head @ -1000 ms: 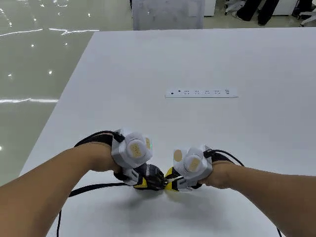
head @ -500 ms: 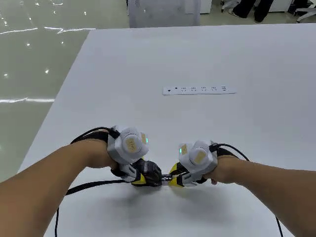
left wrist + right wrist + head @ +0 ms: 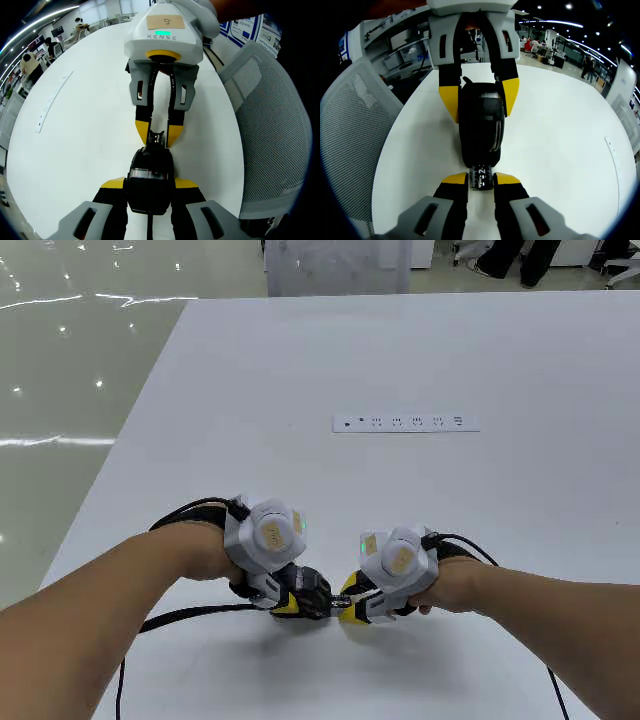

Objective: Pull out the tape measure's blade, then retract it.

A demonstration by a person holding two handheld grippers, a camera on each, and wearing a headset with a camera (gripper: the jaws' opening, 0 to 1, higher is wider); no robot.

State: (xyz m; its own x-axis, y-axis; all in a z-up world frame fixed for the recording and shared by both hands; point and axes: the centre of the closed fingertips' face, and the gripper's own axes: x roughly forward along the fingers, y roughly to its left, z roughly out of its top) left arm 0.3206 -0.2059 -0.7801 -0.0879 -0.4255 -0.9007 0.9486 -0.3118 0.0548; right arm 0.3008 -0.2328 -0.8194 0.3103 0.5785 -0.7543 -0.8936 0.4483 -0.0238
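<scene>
On the white workbench (image 3: pixel 400 350) the black tape measure (image 3: pixel 150 170) is clamped across its case by the left gripper (image 3: pixel 150 184), jaws part-spread around it, while its barely drawn-out blade (image 3: pixel 481 176) is pinched by the right gripper (image 3: pixel 481 180), jaws nearly together.

obstacle: power strip (image 3: pixel 405 424), flat, well ahead (mid-table) | free: bare tabletop (image 3: pixel 290 370) all round it, left and right
</scene>
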